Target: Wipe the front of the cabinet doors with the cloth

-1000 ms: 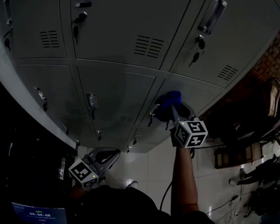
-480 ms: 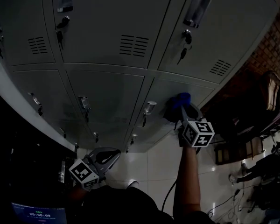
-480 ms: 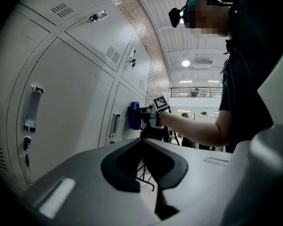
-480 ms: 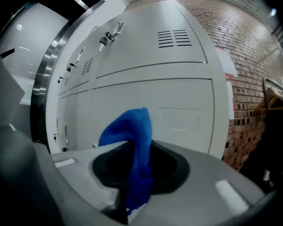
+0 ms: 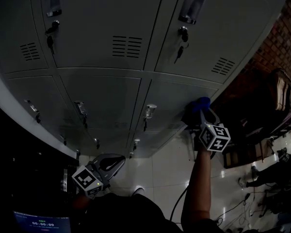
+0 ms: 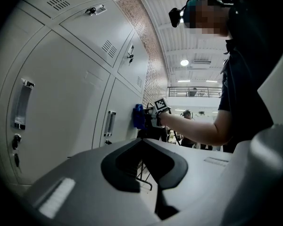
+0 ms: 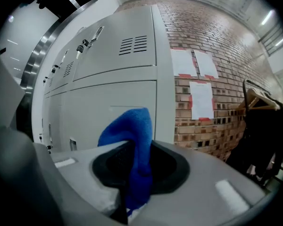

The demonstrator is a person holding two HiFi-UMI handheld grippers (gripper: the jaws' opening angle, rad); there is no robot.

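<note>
A blue cloth (image 5: 201, 104) is pressed against the lower right door (image 5: 170, 101) of the grey lockers, close to that door's right edge. My right gripper (image 5: 202, 114) is shut on the cloth (image 7: 131, 132), which bulges up out of the jaws in front of the pale door (image 7: 108, 112). My left gripper (image 5: 112, 162) hangs low, away from the lockers, shut with nothing in it. In the left gripper view the cloth (image 6: 138, 116) and the right gripper's marker cube (image 6: 161, 105) show against the far door.
Handles and keyed locks (image 5: 148, 111) stick out from the doors. A brick wall (image 7: 212, 79) with posted papers stands right of the lockers. Bags hang on a rack (image 5: 280, 101) at the right. People (image 5: 266, 176) stand on the tiled floor.
My right gripper has slid the cloth rightward along the lower door, from near its handle to its right edge. The left gripper has stayed put.
</note>
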